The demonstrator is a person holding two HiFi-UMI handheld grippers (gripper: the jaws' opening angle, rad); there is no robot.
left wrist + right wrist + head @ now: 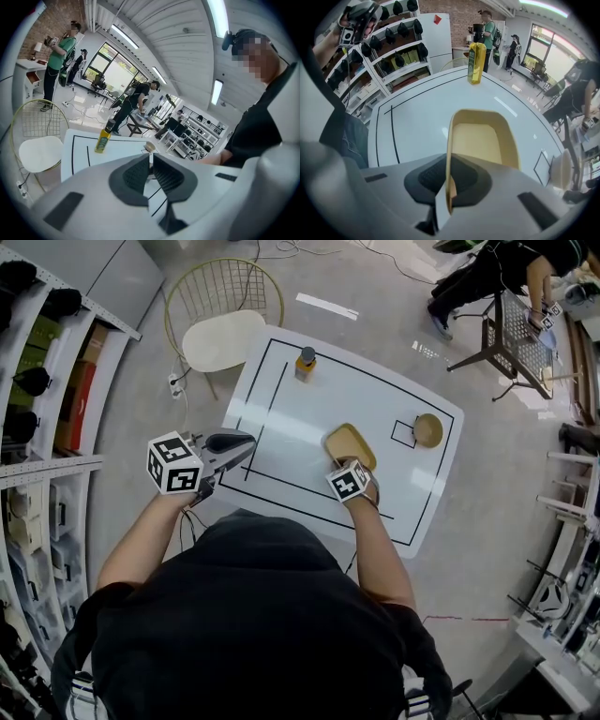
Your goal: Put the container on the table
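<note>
The container is a shallow yellow tray with rounded corners, low over the white table near its front middle. My right gripper points steeply down and is shut on the tray's near rim. In the right gripper view the rim runs edge-on between the dark pads of the right gripper, and the container stretches away over the table. Whether it touches the table I cannot tell. My left gripper hovers over the table's front left corner, jaws together with nothing between them.
A yellow oil bottle stands at the table's far side. A round wooden bowl sits by a small black square at the right. A wire-back chair stands beyond the left corner, shelves at the left. People stand further off.
</note>
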